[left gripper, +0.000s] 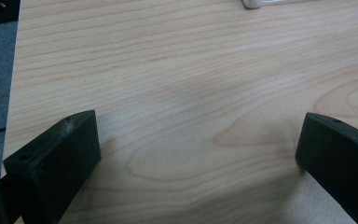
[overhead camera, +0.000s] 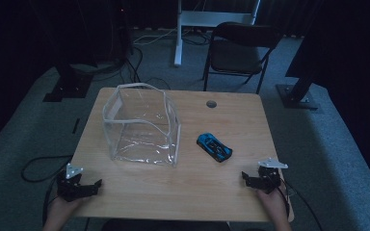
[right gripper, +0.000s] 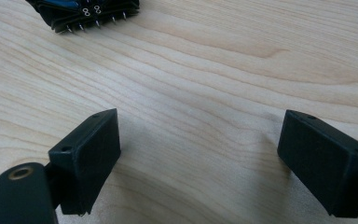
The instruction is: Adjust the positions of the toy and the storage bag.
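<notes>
One blue toy car [overhead camera: 214,147] lies on the wooden table [overhead camera: 221,192] right of centre, its long axis running diagonally from far-left to near-right; which end is the nose I cannot tell. One clear plastic bag [overhead camera: 142,125] stands just left of it. Two grippers: left gripper [overhead camera: 90,186] and right gripper [overhead camera: 248,178], both spread wide, holding nothing
</notes>
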